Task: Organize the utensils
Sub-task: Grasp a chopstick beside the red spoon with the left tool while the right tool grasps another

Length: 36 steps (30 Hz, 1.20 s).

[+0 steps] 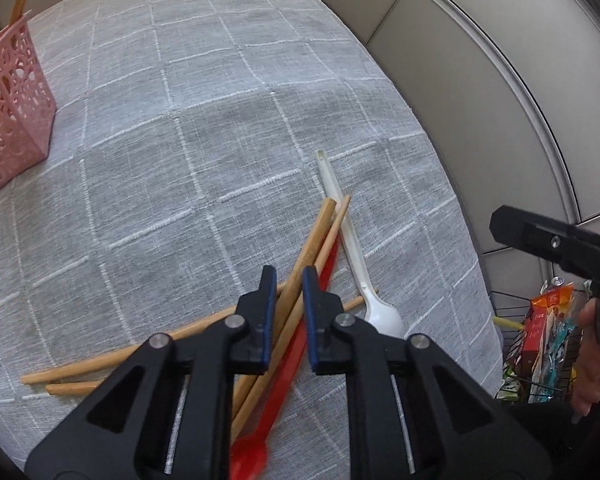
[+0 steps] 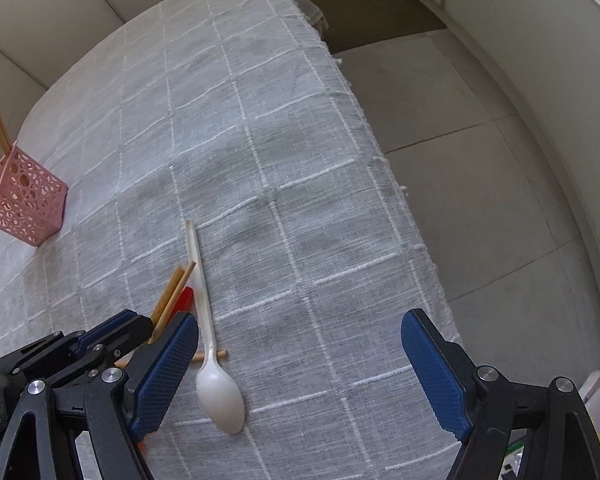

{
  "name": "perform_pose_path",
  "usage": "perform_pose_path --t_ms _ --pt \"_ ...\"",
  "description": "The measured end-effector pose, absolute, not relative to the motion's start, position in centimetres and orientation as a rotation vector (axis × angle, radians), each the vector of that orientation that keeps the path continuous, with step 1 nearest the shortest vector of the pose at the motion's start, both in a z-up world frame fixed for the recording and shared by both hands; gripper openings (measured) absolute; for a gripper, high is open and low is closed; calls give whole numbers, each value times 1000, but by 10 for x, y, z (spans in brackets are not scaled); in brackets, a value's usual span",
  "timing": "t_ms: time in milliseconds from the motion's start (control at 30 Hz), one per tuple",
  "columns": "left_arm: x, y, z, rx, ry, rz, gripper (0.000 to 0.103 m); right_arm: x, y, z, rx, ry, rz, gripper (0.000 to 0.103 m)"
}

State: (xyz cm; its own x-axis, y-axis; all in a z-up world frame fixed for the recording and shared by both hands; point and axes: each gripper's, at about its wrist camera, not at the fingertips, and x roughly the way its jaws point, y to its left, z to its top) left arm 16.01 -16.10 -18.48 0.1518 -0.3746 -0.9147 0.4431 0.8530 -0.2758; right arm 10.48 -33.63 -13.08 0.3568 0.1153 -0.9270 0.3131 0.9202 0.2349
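The left gripper (image 1: pixel 289 280) stands over a loose pile of chopsticks (image 1: pixel 312 240) on the grey checked tablecloth (image 1: pixel 204 128). Its jaws are drawn nearly together on one chopstick that runs up between them. A red spoon (image 1: pixel 288 364) lies under the pile, its bowl cut off by the frame's lower edge. The right gripper (image 2: pixel 300 360) hangs with jaws wide apart and holds nothing. A white spoon (image 2: pixel 220 396) lies just inside its left finger. A pink perforated basket (image 2: pixel 28 204) stands well apart at the left, with chopsticks in it.
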Motion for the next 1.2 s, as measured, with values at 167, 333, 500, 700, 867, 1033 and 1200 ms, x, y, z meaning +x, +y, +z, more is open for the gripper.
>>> perform_pose_path --t_ms 167,333,500,700,867,1033,1200 --pt "161 -168 -188 110 1301 -586 14 107 -336 -131 404 1209 -133 87" --pt "160 -167 -186 112 1298 -557 9 109 -331 -133 401 1220 -123 87" --pt "161 -154 -164 71 1252 -536 9 113 -323 -137 424 1234 -107 87" --pt "157 -128 -140 46 1205 -490 9 121 -310 -142 439 1245 -84 87" --pt "153 -104 -131 33 1185 -466 9 133 -295 -151 463 1272 -38 70" --pt "147 -81 -131 50 1177 -452 9 149 -282 -169 556 1325 21 36" --pt "144 -64 -131 34 1179 -435 9 160 -273 -182 620 1352 27 30"
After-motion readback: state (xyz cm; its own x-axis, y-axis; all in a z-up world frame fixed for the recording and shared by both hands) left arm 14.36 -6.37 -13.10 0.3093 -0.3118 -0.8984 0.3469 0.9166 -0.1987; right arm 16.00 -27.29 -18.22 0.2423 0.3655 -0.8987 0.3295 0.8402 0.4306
